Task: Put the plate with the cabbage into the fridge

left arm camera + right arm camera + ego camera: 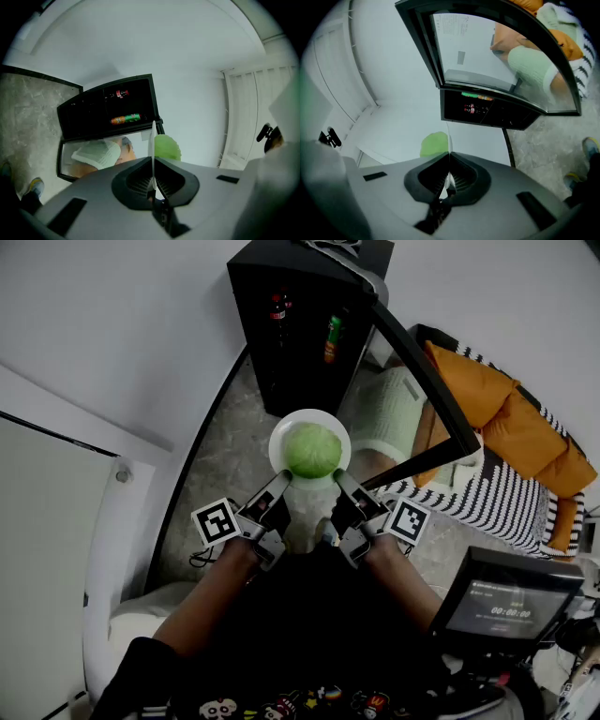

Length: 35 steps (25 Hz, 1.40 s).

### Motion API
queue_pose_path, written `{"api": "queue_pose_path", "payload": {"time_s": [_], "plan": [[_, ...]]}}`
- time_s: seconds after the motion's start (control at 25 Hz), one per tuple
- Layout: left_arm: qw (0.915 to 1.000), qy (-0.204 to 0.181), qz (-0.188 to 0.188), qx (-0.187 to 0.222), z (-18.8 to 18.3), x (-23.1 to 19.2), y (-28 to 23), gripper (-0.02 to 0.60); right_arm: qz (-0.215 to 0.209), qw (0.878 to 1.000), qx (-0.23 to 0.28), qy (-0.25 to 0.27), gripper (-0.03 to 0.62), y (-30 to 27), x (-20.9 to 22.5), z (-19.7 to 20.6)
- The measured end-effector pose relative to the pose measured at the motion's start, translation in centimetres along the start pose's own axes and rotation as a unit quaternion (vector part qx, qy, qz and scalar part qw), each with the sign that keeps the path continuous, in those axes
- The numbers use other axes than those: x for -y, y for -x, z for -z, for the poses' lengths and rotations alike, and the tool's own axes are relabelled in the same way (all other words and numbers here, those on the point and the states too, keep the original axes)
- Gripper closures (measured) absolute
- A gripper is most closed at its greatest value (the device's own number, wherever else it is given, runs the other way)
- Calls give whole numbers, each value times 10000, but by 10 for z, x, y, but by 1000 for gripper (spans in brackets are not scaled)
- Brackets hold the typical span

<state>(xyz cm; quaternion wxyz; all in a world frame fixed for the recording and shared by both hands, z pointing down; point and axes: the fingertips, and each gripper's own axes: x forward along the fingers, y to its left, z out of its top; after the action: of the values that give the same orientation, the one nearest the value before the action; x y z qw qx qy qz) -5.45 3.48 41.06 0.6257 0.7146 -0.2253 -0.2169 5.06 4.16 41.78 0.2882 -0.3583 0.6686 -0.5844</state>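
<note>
Floor (220, 456) of speckled grey stone meets a white wall (141, 324). I count one black fridge (281, 362), door (422, 381) open, with two bottles inside: dark bottle (278, 307) and orange bottle (333, 338). One plate (278, 442) bearing one cabbage (313, 450) hangs just before it. My left hand-held gripper (283, 478) and right hand-held gripper (340, 478) each pinch its thin rim, jaws nearly together.

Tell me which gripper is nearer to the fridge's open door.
Right. The right gripper, shut on the rim of the plate, sits just beside the lower edge of the open door; the left gripper holds the opposite rim, farther from it.
</note>
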Motion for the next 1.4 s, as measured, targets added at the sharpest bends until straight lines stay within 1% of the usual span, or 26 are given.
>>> {"api": "queue_pose_path", "payload": {"time_s": [0.16, 0.36, 0.6, 0.88, 1.24, 1.4], "plan": [[10000, -37, -15, 67, 2, -1, 1, 565, -36, 10000, -60, 62, 580, 1, 0, 0], [9998, 33, -87, 184, 0, -4, -17, 565, 16, 9998, -184, 58, 580, -4, 6, -18], [9995, 51, -63, 318, 10, -9, -17, 565, -26, 9994, -327, 50, 580, 3, 13, -18], [9985, 108, -219, 486, 14, -17, -53, 565, 54, 9984, -563, -50, 580, 2, 27, -56], [9964, 130, -301, 776, 18, -25, -55, 565, 94, 9959, -902, -58, 580, 1, 35, -59], [9955, 222, -313, 872, 19, -28, -54, 565, 97, 9952, -969, -91, 580, -1, 38, -59]]}}
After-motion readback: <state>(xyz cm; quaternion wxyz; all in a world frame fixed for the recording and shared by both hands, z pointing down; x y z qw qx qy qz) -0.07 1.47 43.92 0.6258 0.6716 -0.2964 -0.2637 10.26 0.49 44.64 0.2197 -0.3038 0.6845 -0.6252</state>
